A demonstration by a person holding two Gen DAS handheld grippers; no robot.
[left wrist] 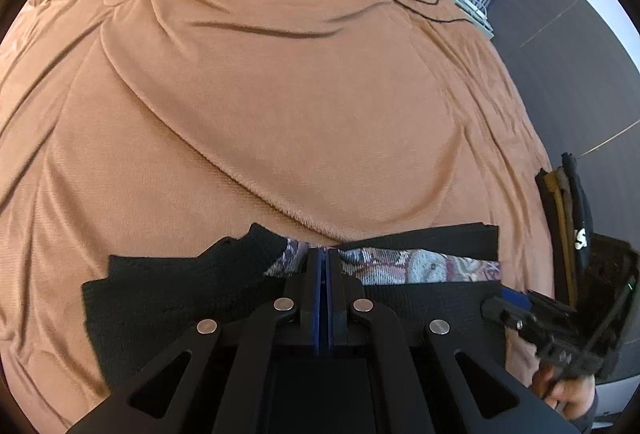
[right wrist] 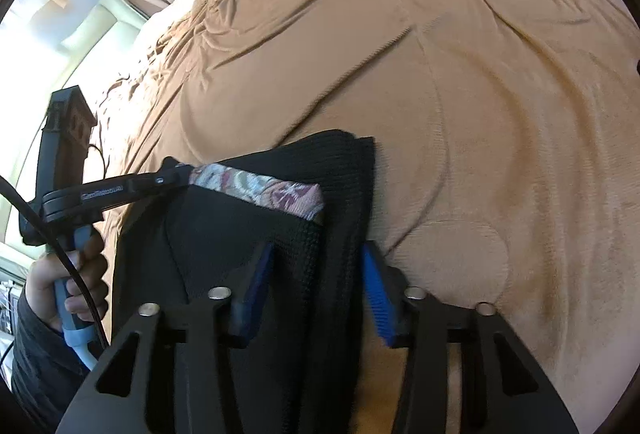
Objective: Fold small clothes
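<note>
Fold half made — left gripper (left wrist: 324, 266) clamps the patterned band (left wrist: 400, 266) of the black garment (right wrist: 280, 218), right gripper (right wrist: 316, 290) at four o'clock straddles its edge, jaws apart — flattening remains.

We see the matte black left gripper (left wrist: 323, 266) with 2 linkage arms each side, 4 round silver rivets and dark blue pads pressed flat together. The matte black right gripper (right wrist: 316, 290) carries the same 4 silver rivets, with brighter blue ribbed pads. In the right wrist view the left tool has faint grey lettering along its finger, a blue-grey handle and a black cable. The hand (right wrist: 68, 284) on that handle comes out of a dark sleeve (right wrist: 36, 358).
</note>
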